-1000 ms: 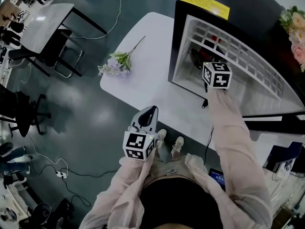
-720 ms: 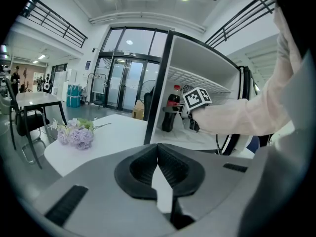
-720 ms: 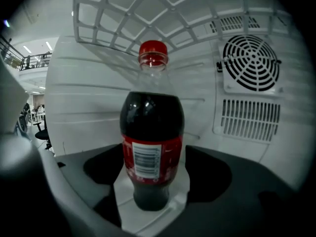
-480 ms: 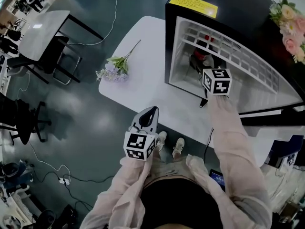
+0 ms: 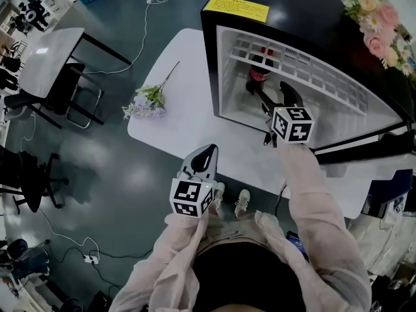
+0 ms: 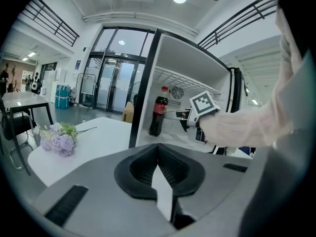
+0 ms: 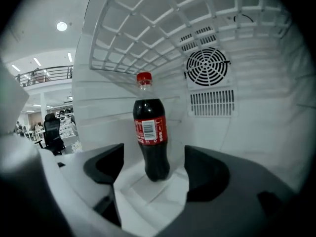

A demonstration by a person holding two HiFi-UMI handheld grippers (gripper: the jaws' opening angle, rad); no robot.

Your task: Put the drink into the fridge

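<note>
A cola bottle point(image 5: 258, 77) with a red cap and label stands upright on the white floor of the open black fridge point(image 5: 299, 12). My right gripper point(image 5: 273, 95) sits just in front of it, open, its jaws apart and holding nothing. In the right gripper view the bottle point(image 7: 150, 132) stands free beyond the right gripper point(image 7: 155, 169), below a wire shelf. My left gripper point(image 5: 205, 153) hangs shut near my body, off the table's edge. The left gripper view shows the left gripper point(image 6: 159, 162) shut, with the bottle point(image 6: 158, 111) and the right gripper point(image 6: 183, 115) far ahead.
The fridge stands on a white table point(image 5: 188, 129), where a bunch of lilac flowers point(image 5: 146, 99) lies to the left. Pink flowers point(image 5: 377, 18) sit on the fridge top. A grey desk point(image 5: 52, 51) with chairs and floor cables stands farther left.
My right gripper has drawn back from deep in the fridge, and the bottle now shows standing alone inside. The left gripper has stayed put.
</note>
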